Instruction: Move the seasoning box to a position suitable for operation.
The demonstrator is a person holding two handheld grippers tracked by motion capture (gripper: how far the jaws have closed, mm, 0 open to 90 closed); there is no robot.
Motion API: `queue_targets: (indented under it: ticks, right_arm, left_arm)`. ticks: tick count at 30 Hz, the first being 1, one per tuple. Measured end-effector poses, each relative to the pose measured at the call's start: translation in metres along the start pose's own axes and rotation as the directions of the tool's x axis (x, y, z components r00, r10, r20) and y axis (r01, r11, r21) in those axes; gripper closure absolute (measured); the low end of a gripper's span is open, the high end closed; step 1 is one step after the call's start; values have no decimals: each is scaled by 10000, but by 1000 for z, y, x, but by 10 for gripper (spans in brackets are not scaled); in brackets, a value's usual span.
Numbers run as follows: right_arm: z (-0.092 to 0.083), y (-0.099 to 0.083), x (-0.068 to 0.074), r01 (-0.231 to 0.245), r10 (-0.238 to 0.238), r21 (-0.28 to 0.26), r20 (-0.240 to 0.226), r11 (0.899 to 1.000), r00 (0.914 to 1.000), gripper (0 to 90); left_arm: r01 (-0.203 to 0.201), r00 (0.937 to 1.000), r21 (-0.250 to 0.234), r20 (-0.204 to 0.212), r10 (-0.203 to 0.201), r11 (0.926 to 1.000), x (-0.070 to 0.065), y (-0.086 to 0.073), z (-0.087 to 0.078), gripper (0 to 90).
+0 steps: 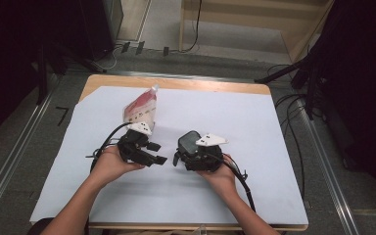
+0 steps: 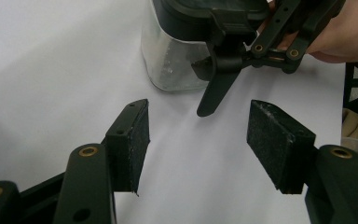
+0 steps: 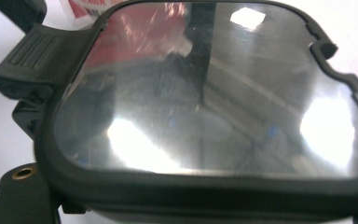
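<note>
A clear square container (image 1: 190, 139) with a black-rimmed lid sits mid-table on the white sheet. My right gripper (image 1: 192, 152) is closed around it, with a jaw on either side. In the right gripper view the lid (image 3: 205, 93) is very close, and its ribbed latch (image 3: 28, 58) sticks out at the left. My left gripper (image 1: 156, 152) stands open just left of the container, with nothing between its pads (image 2: 133, 144). In the left gripper view the container (image 2: 172, 60) stands ahead, with the right gripper's black links (image 2: 275, 49) against it. A red-and-white pouch (image 1: 141, 108) stands behind the left gripper.
A white sheet (image 1: 235, 112) covers the wooden table (image 1: 176, 82). Cables (image 1: 293, 122) trail off the right side and across the floor behind. Dark stands flank the table and a wooden frame (image 1: 254, 19) is at the back. Free room lies on the sheet's right half.
</note>
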State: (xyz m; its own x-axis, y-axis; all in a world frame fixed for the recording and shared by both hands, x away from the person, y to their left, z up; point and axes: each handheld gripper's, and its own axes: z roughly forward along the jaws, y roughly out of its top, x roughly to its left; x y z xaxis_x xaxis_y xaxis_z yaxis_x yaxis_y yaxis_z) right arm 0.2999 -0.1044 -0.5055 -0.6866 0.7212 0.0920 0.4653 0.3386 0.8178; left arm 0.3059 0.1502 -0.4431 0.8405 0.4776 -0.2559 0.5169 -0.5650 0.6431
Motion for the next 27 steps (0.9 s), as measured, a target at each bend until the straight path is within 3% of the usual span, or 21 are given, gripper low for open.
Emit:
queue_targets:
  ticks: [7, 15, 20, 23, 27]
  right_arm:
    - [-1, -2, 0, 395, -394, 107, -69, 9992, 9992, 147]
    - [-8, -1, -1, 201, -192, 464, -205, 9987, 9996, 132]
    - [-21, 0, -4, -13, 41, 582, -480, 9983, 9988, 134]
    - [-28, -1, -5, -88, 151, 1103, -558, 9939, 9983, 134]
    - [-43, -3, -8, -245, 359, 1201, -939, 9925, 9949, 139]
  left_arm:
    - [-68, 10000, 1, -7, 68, 10000, -1, 0, 1, 405]
    - [-92, 10000, -27, 2, 92, 10000, 0, -1, -2, 411]
    - [-121, 9999, 131, -88, 122, 9998, -1, 0, -3, 419]
    - [-88, 9999, -86, -111, 87, 9999, -1, -1, -5, 413]
    - [-56, 9999, -163, -94, 55, 9999, 1, -2, -6, 422]
